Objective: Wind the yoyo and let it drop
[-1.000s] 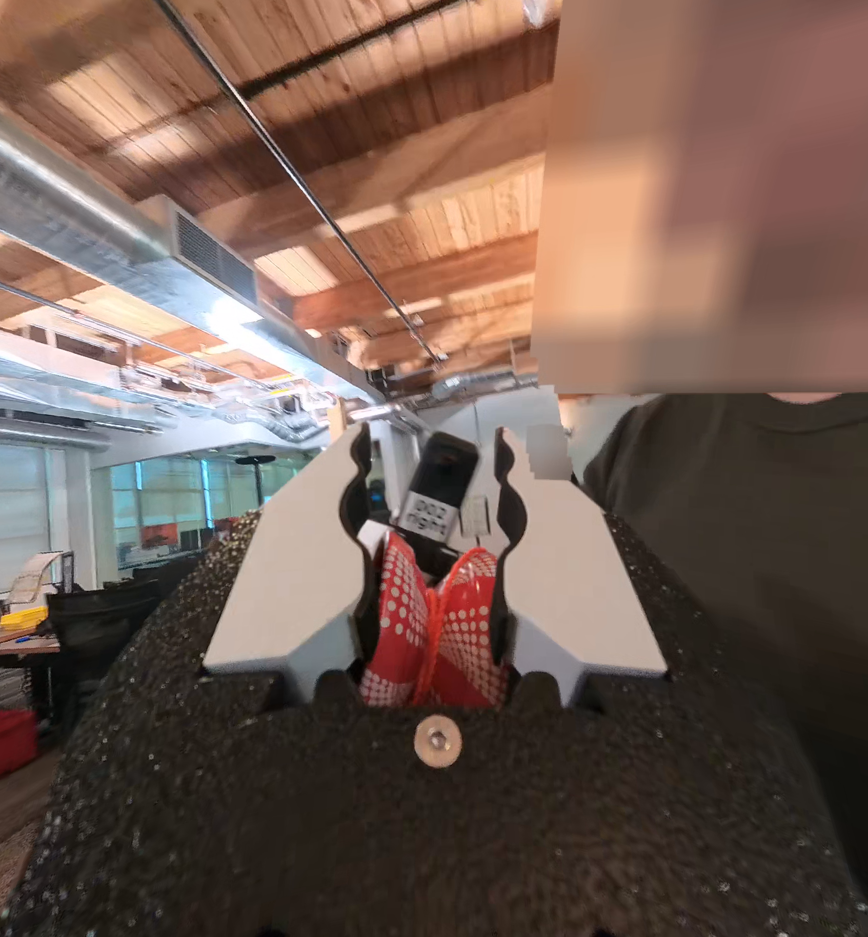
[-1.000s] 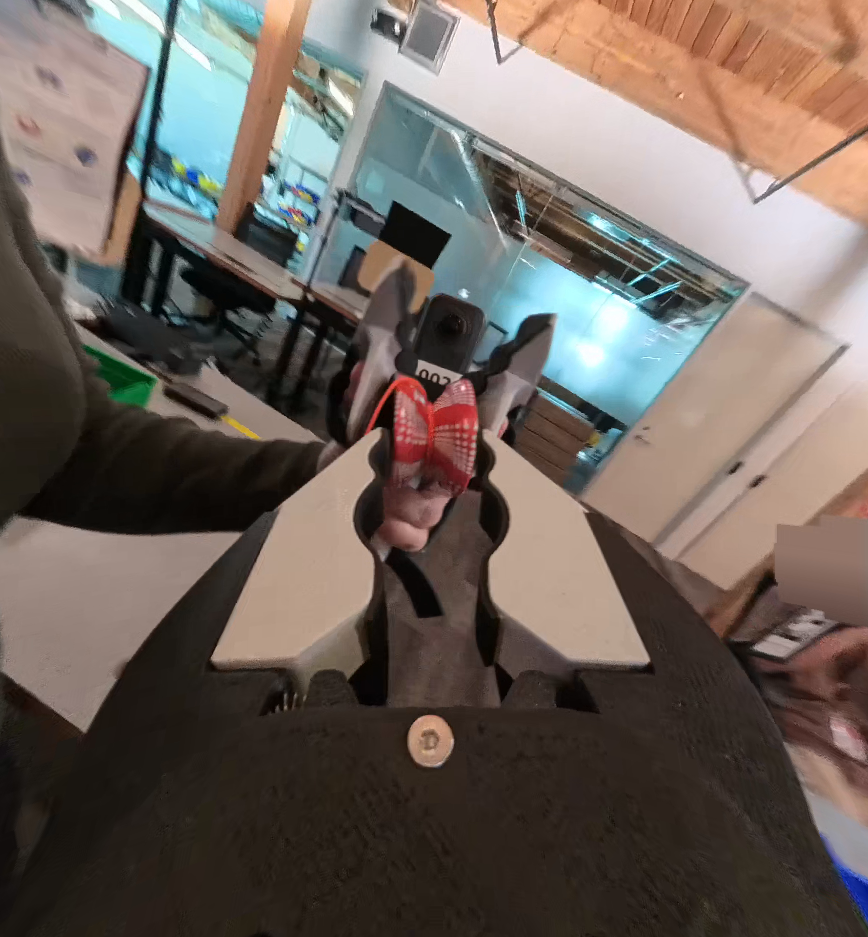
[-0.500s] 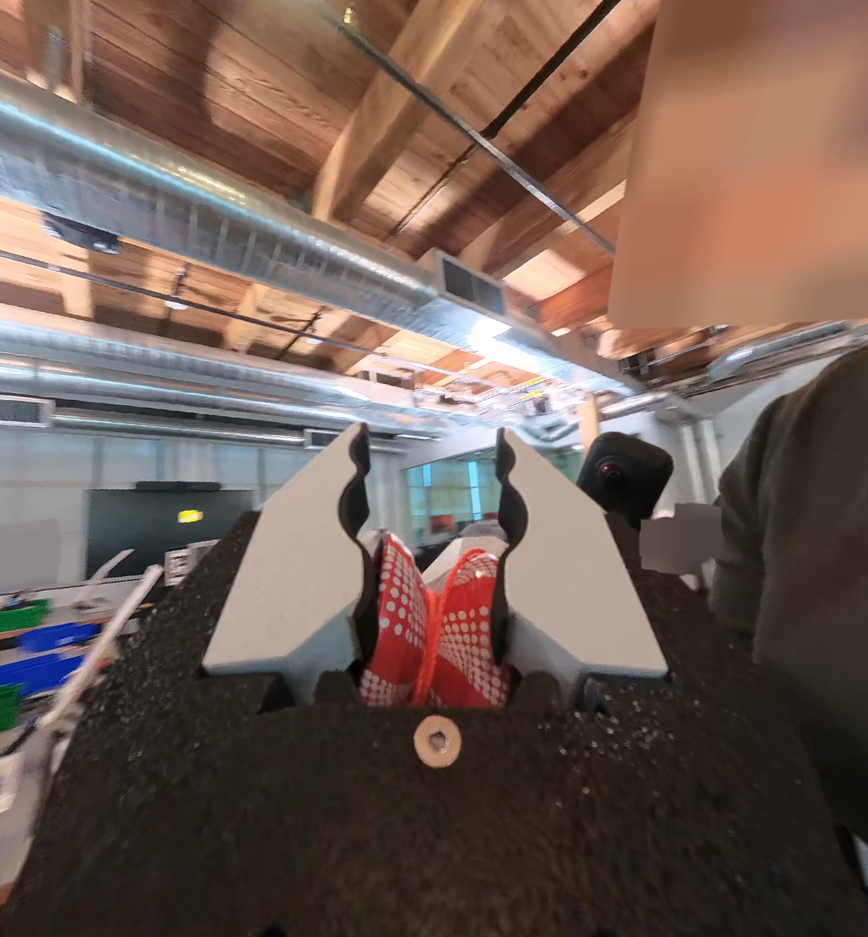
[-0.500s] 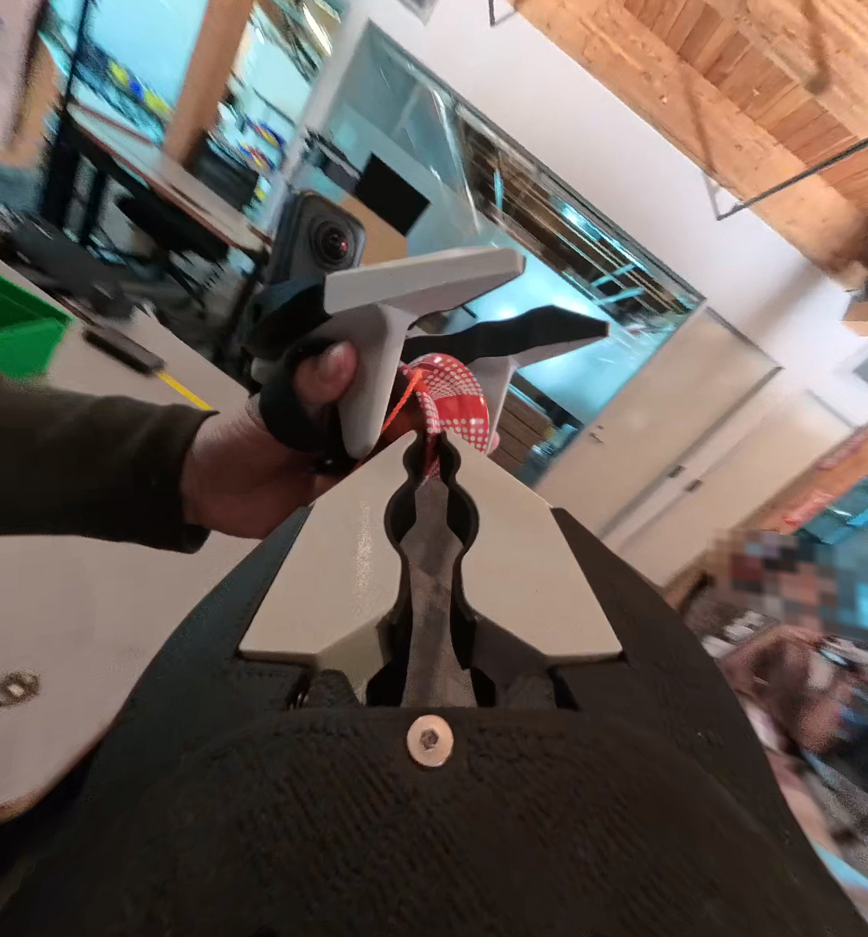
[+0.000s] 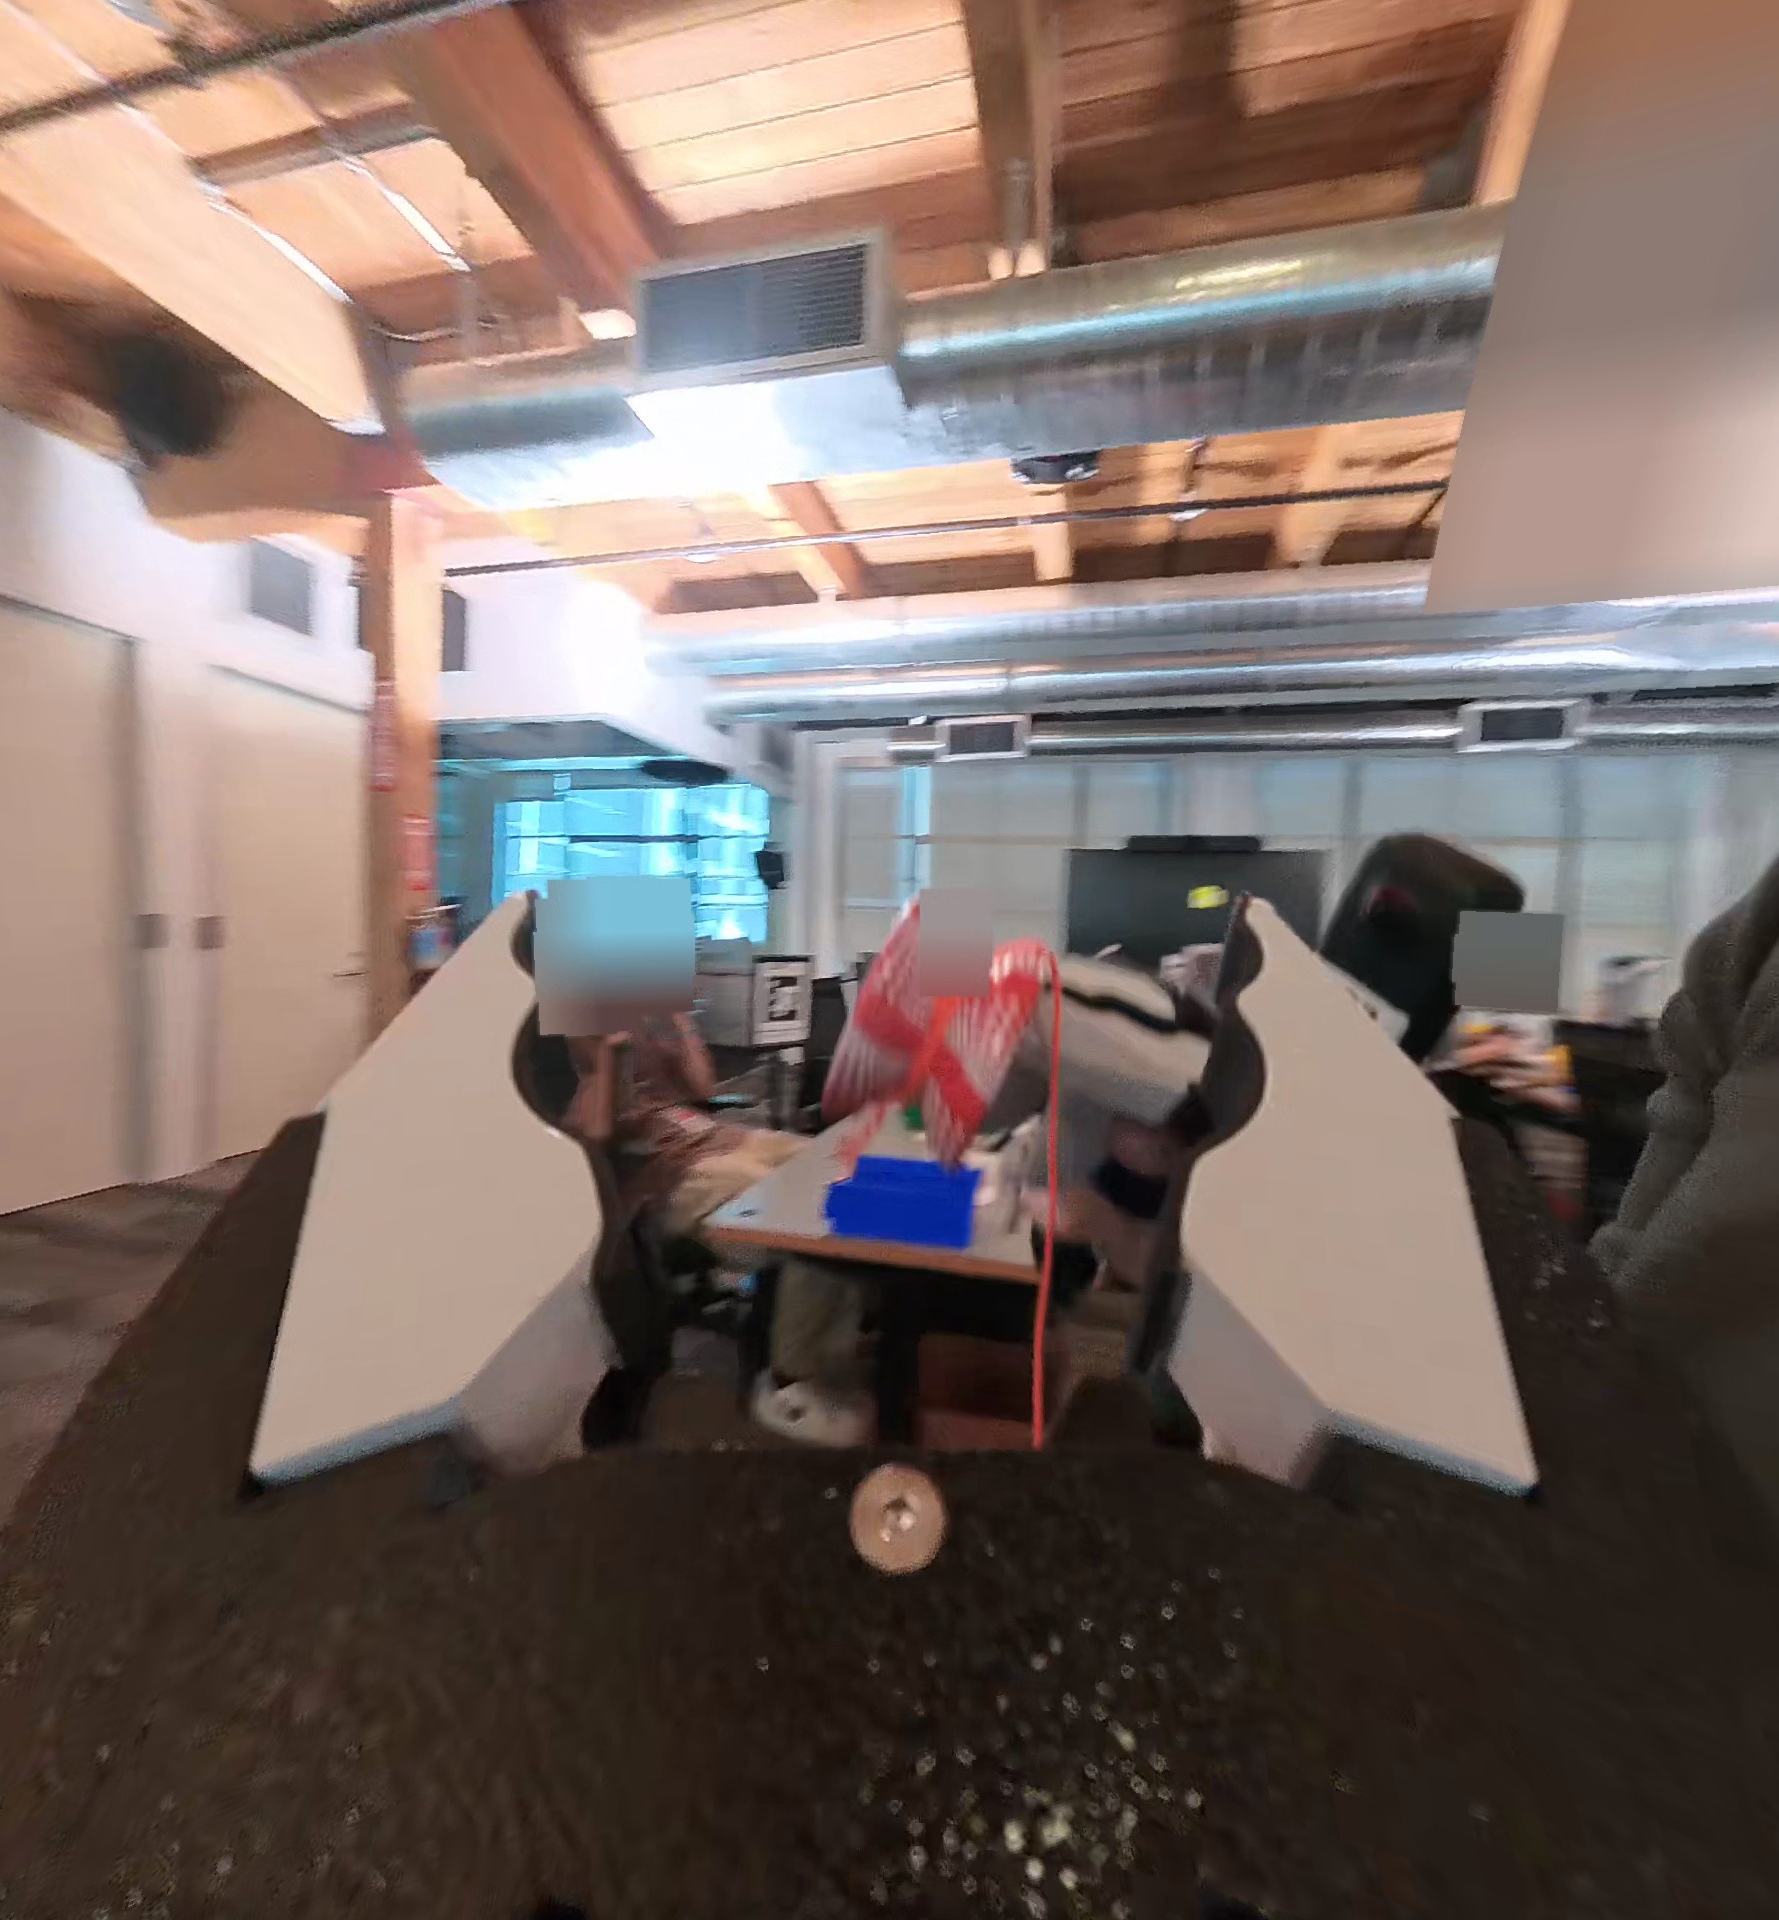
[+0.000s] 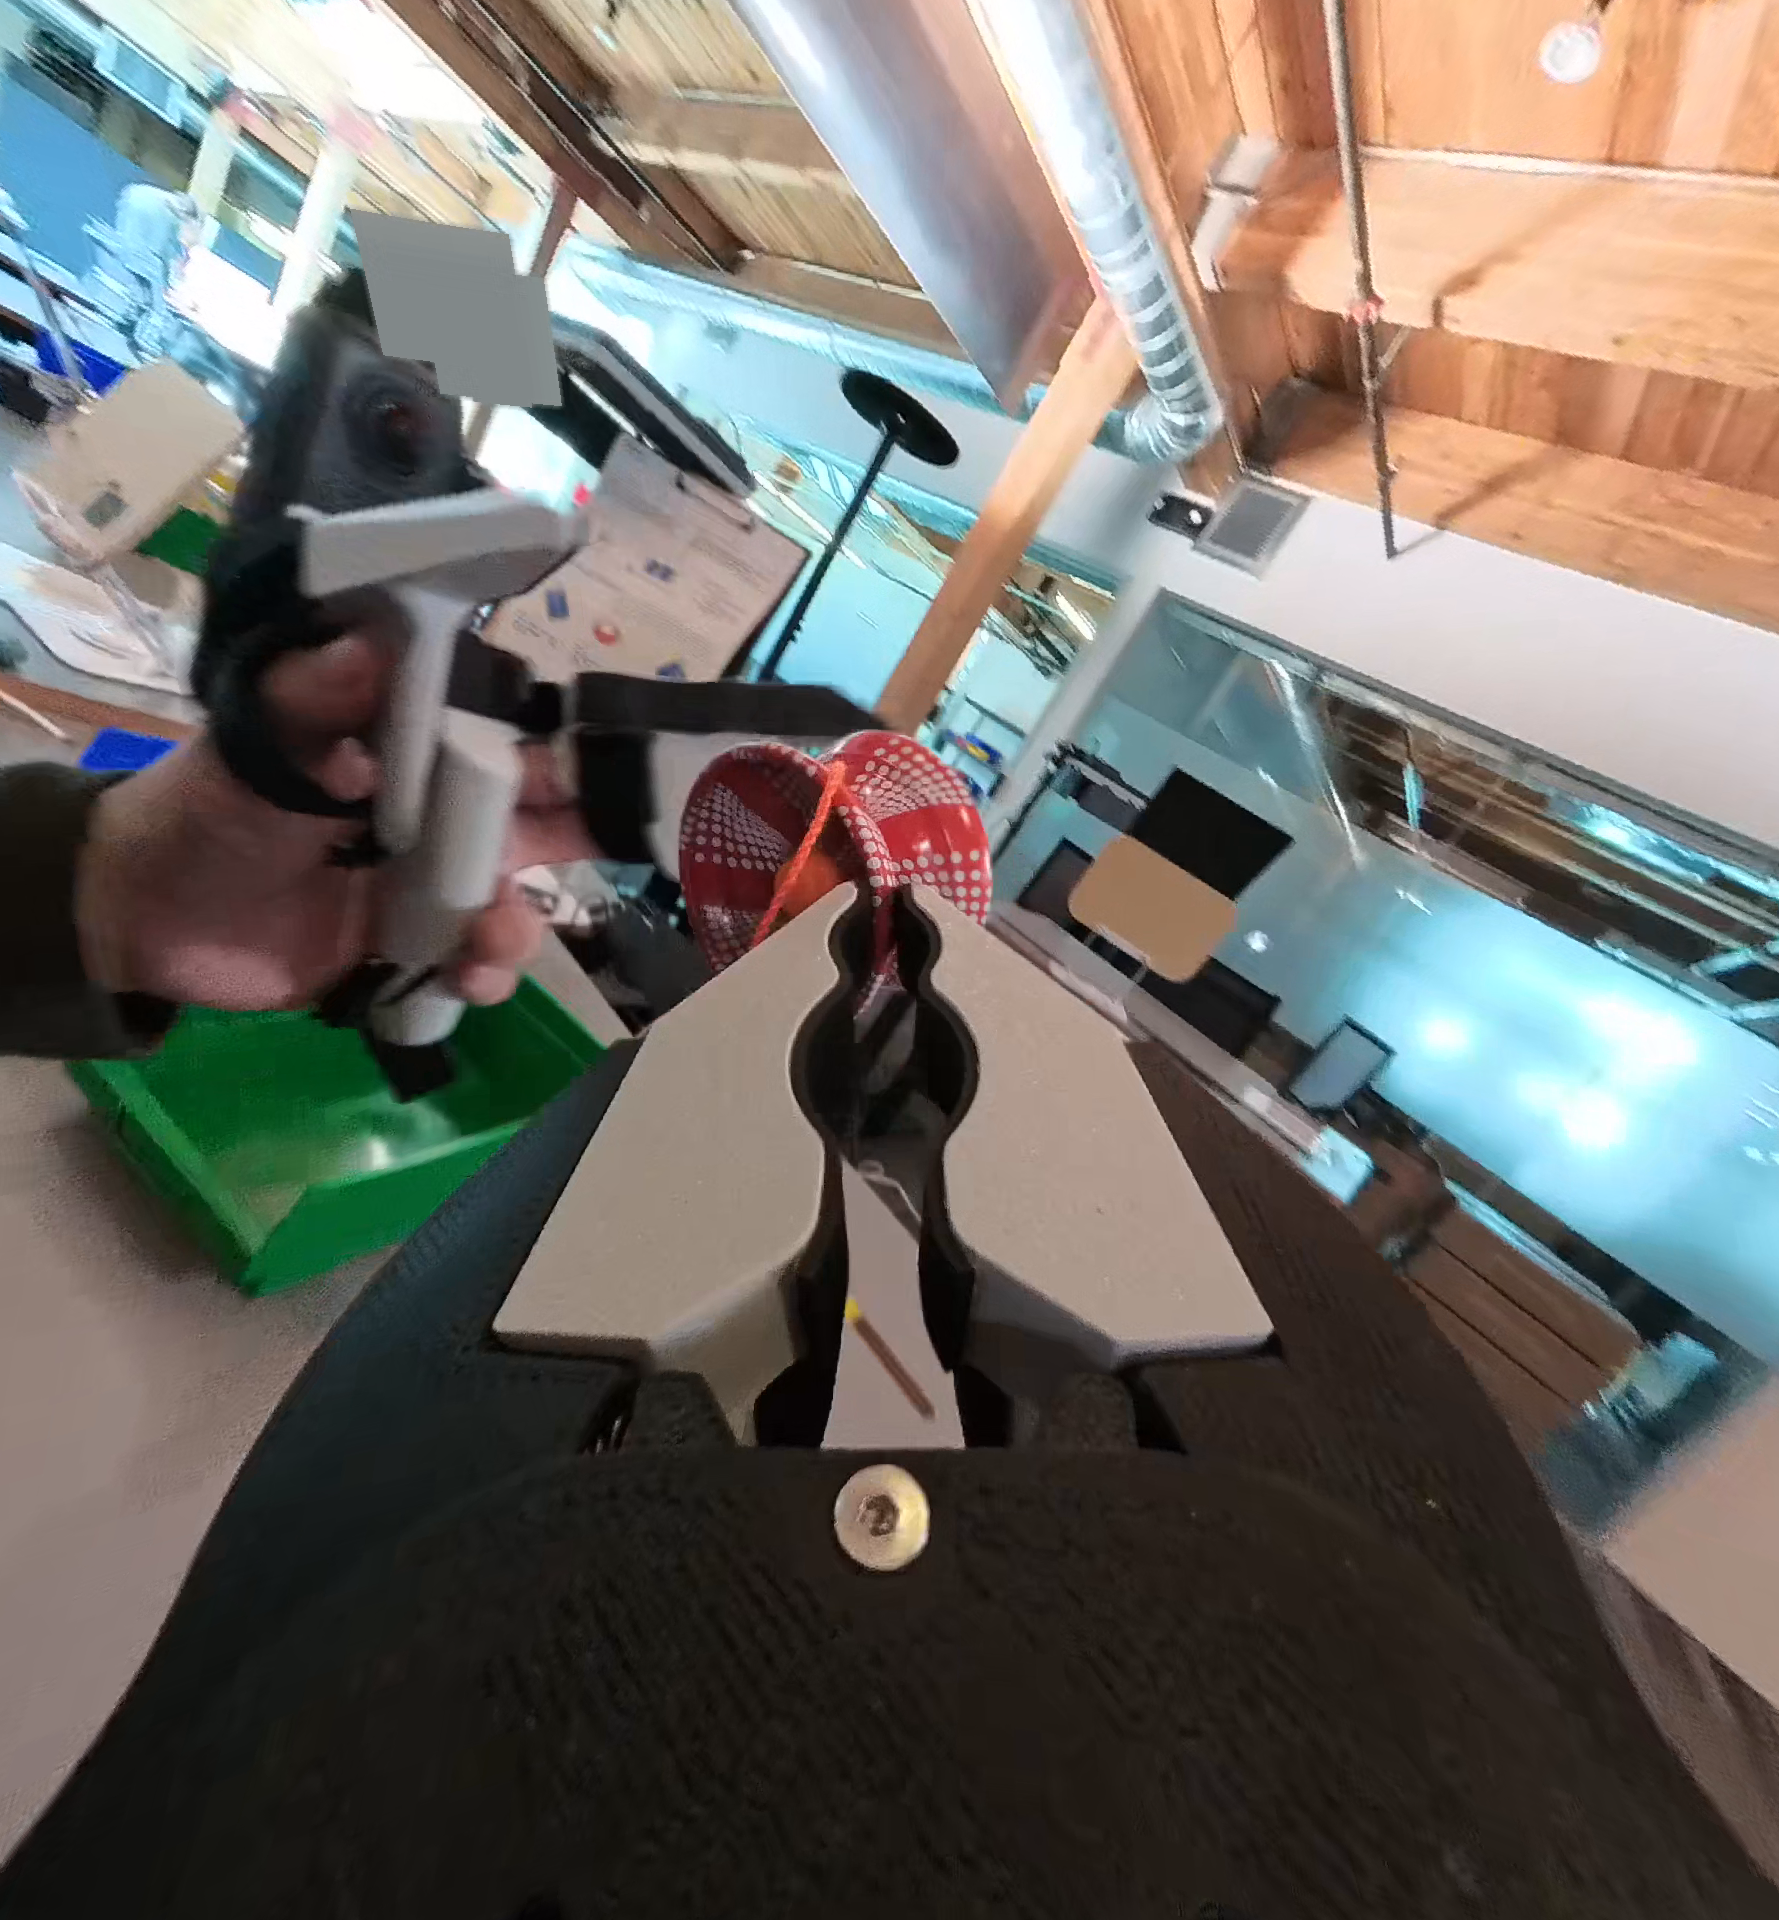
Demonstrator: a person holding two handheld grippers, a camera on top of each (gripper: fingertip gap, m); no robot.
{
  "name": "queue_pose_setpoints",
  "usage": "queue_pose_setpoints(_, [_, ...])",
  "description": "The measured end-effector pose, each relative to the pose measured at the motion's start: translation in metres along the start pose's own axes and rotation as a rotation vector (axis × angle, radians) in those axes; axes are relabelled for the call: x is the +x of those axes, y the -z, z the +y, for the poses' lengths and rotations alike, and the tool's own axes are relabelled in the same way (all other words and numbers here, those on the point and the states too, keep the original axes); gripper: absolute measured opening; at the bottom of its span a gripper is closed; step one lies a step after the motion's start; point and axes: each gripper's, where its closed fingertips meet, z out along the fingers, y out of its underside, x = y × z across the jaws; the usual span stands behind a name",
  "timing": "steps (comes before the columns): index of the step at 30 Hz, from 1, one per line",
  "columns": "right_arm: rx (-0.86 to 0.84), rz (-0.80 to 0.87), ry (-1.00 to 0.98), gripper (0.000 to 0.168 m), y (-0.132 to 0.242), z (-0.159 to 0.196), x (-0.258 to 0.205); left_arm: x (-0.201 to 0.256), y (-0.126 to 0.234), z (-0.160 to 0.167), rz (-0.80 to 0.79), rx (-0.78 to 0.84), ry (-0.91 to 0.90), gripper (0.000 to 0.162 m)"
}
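- Left wrist view: left gripper [image 5: 885,997] spread wide, holding nothing. Yoyo [image 5: 932,1039], red with white dots, sits in the gap ahead of the fingers, touching neither, blurred. Red string [image 5: 1046,1195] runs down from its right rim toward the gripper body. Beyond it, a desk with a blue bin [image 5: 900,1205].
- Right wrist view: right gripper [image 6: 880,904] nearly closed, tips pinching the yoyo [image 6: 833,821] at its near edge; string [image 6: 797,873] crosses the groove between the two halves. Whether the pinch is on the rim or the string, cannot tell. A hand [image 6: 241,862] holds the left gripper [image 6: 656,634] just left of the yoyo, fingers apart. Green bin [image 6: 324,1132] on the table [image 6: 85,1403] below.
- Progress, as judged: string looks partly wound in the groove; a loose length shows. Yoyo is handed to the right gripper. The drop is not yet done; the right gripper must release.
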Motion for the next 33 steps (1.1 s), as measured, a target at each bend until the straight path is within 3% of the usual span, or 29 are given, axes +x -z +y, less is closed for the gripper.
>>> queue_pose_setpoints(4, [0.082,-0.066,0.069,0.001,-0.087,-0.041,-0.023,-0.028,0.11,-0.035,-0.225,-0.064,-0.131,0.119])
queue_pose_setpoints(8, [0.11,-0.114,0.12,0.001,-0.184,-0.071,-0.04,-0.056,0.225,-0.055,-0.469,-0.121,-0.152,0.118])
queue_pose_setpoints(12, [0.092,-0.132,0.095,0.002,-0.264,-0.076,-0.053,-0.077,0.331,-0.06,-0.685,-0.132,-0.101,0.115])
queue_pose_setpoints(15, [0.077,-0.129,0.059,0.002,-0.303,-0.074,-0.068,-0.089,0.388,-0.054,-0.787,-0.144,-0.01,0.115])
queue_pose_setpoints(19, [0.044,-0.175,0.003,0.002,-0.335,-0.056,-0.105,-0.095,0.43,-0.049,-0.868,-0.174,0.044,0.115])
queue_pose_setpoints(28, [-0.132,-0.27,-0.134,0.002,-0.377,0.026,-0.163,-0.102,0.467,-0.039,-1.005,-0.198,0.035,0.115])
queue_pose_setpoints(31, [-0.262,-0.33,-0.182,0.002,-0.38,0.067,-0.185,-0.102,0.477,-0.039,-1.066,-0.197,0.029,0.116])
queue_pose_setpoints(33, [-0.389,-0.366,-0.164,0.002,-0.379,0.112,-0.206,-0.104,0.48,-0.035,-1.084,-0.224,0.033,0.116])
